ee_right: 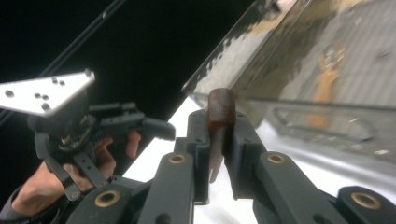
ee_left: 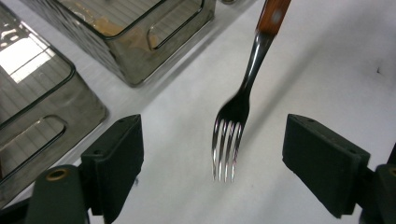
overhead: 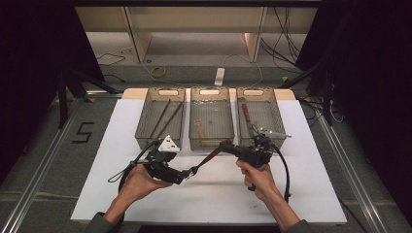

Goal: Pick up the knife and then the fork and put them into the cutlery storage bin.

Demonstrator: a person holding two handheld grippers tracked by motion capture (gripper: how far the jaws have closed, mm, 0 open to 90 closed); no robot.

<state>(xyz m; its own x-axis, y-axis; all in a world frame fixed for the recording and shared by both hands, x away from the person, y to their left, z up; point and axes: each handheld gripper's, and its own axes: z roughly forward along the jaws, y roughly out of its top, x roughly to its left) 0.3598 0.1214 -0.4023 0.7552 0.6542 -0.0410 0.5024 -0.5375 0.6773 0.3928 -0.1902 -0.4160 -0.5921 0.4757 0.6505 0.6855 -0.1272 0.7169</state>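
Left gripper (ee_left: pixel 219 163) jaws gape around the fork (ee_left: pixel 228 135) tines; we close there before the right gripper (ee_right: pixel 215 140), clamping the handle, lets go.

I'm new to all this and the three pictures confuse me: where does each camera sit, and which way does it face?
High view: sits above the person's side, looking forward and down on the white table; both forearms, the left gripper and right gripper show.
Left gripper view: rides the left gripper, looking between its open jaws at the fork tines.
Right gripper view: rides the right gripper, looking along jaws clamped on the fork's wooden handle; the other hand shows beyond.
Shared: all three show the fork and the mesh baskets.
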